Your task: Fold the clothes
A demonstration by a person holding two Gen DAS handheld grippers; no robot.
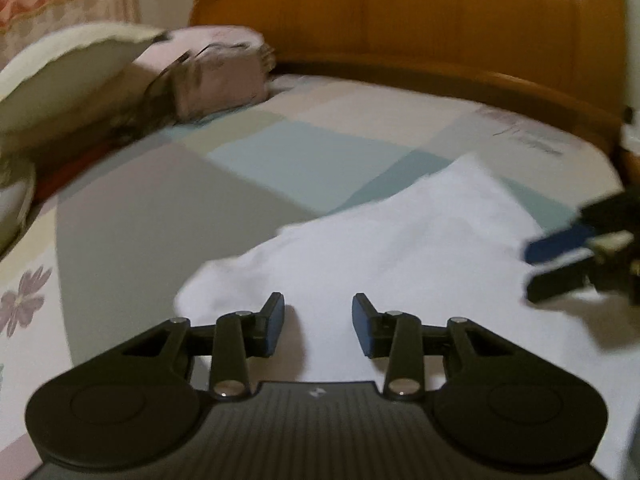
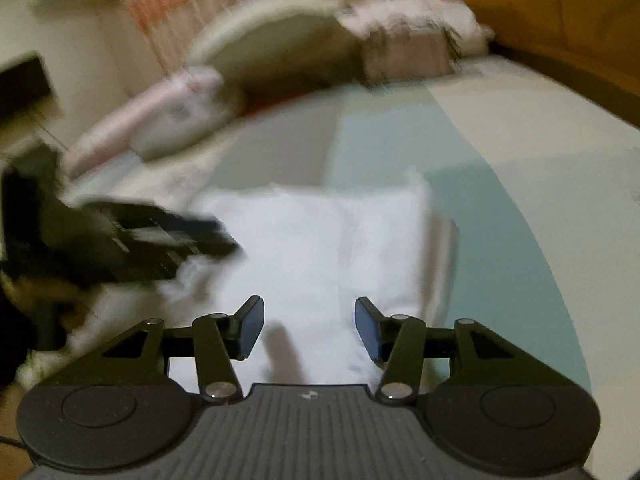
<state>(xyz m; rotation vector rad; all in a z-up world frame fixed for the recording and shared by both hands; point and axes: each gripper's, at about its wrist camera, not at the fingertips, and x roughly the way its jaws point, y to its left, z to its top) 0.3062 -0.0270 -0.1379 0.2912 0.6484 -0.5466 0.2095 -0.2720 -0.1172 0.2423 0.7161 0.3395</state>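
A cream pillow [image 1: 72, 76] and a folded pink blanket [image 1: 218, 76] sit at the left of a bed under a patchwork sheet [image 1: 280, 160], against a wooden headboard [image 1: 440, 20]. At centre, a white garment [image 1: 400, 248] lies spread on the sheet (both views blurred). The left gripper [image 1: 318, 326] hovers over its near edge, jaws apart and empty; the right gripper [image 2: 310, 328], likewise spread, holds nothing.
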